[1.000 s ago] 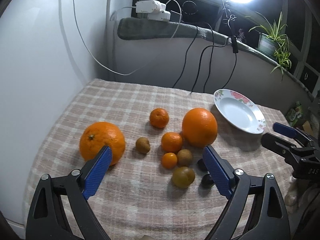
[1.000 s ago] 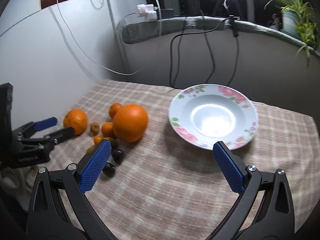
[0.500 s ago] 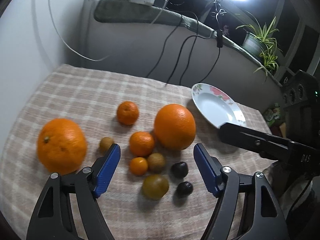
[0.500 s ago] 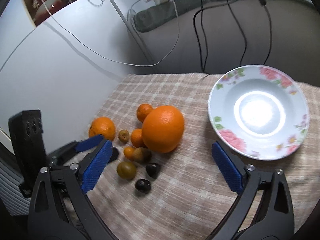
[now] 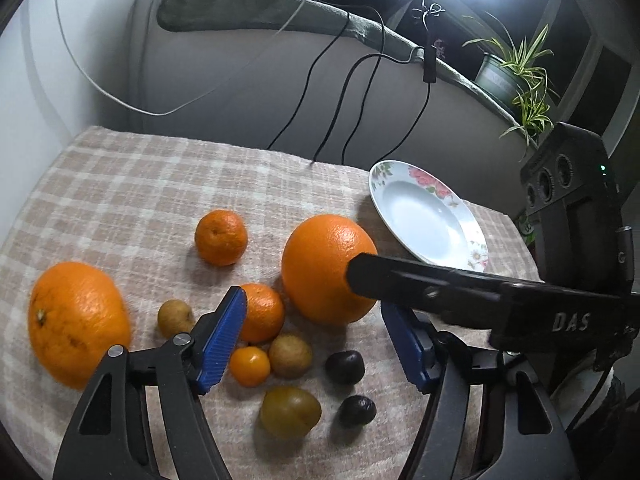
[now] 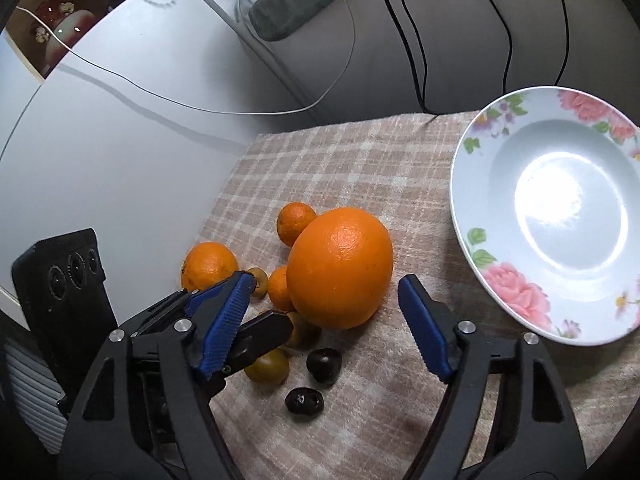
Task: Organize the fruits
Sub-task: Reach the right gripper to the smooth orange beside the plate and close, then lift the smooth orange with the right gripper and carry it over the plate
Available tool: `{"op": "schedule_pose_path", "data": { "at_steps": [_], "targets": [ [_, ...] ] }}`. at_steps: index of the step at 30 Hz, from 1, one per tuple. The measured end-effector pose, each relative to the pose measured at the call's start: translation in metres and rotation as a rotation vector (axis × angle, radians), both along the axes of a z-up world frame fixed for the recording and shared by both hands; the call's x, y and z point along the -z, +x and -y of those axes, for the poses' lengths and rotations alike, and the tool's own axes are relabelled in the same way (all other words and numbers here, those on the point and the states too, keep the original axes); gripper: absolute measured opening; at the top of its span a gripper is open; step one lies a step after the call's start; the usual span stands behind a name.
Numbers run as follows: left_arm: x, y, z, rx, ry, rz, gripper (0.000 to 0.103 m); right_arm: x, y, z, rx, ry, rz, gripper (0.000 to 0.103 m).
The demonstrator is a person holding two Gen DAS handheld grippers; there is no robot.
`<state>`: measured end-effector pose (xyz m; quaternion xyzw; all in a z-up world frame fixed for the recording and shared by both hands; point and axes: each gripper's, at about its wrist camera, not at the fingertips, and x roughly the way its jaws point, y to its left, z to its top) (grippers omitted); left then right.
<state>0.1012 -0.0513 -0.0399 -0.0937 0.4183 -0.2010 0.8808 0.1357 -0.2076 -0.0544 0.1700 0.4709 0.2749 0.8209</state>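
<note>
Several fruits lie on a checked cloth (image 5: pixel 132 196). A big orange (image 5: pixel 326 268) (image 6: pixel 340 266) lies in the middle, a second big orange (image 5: pixel 76 320) at the left. Around them lie small mandarins (image 5: pixel 221 237), brownish fruits (image 5: pixel 290 355) and two dark fruits (image 5: pixel 345 367) (image 6: pixel 324 364). A white flowered plate (image 5: pixel 430 218) (image 6: pixel 560 216) lies empty at the right. My left gripper (image 5: pixel 316 340) is open, low over the small fruits. My right gripper (image 6: pixel 324 324) is open, its fingers on either side of the middle orange's near part.
A grey wall with hanging black and white cables (image 5: pixel 340 92) stands behind the table. A potted plant (image 5: pixel 516 76) stands on the ledge at the back right. A pale wall (image 6: pixel 100 140) borders the table's left edge.
Both grippers have moved forward and down toward the fruit cluster. The right gripper has swung left from the plate to the middle orange. The fruits have not moved.
</note>
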Motion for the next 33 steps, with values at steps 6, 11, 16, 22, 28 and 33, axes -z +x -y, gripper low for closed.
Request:
{"op": "schedule_pose_path", "data": {
  "at_steps": [6, 11, 16, 22, 28, 33],
  "targets": [
    [0.002, 0.008, 0.005, 0.032, -0.001, -0.012, 0.067, 0.006, 0.007, -0.001, 0.009, 0.034, -0.049, 0.079],
    [0.003, 0.013, 0.009, 0.048, 0.009, -0.013, 0.067, 0.012, 0.013, -0.002, 0.014, 0.056, -0.090, 0.079],
    [0.003, 0.015, 0.012, 0.060, 0.015, -0.011, 0.067, 0.016, 0.017, -0.003, 0.020, 0.060, -0.105, 0.079],
    [0.007, 0.017, 0.016, 0.077, 0.017, -0.021, 0.067, 0.019, 0.019, -0.002, 0.019, 0.070, -0.123, 0.074],
    [0.007, 0.019, 0.020, 0.085, 0.028, -0.016, 0.064, 0.021, 0.020, -0.003, 0.028, 0.077, -0.125, 0.070],
    [0.008, 0.017, 0.022, 0.087, 0.042, -0.009, 0.064, 0.021, 0.020, -0.003, 0.027, 0.070, -0.120, 0.070]
  ]
}}
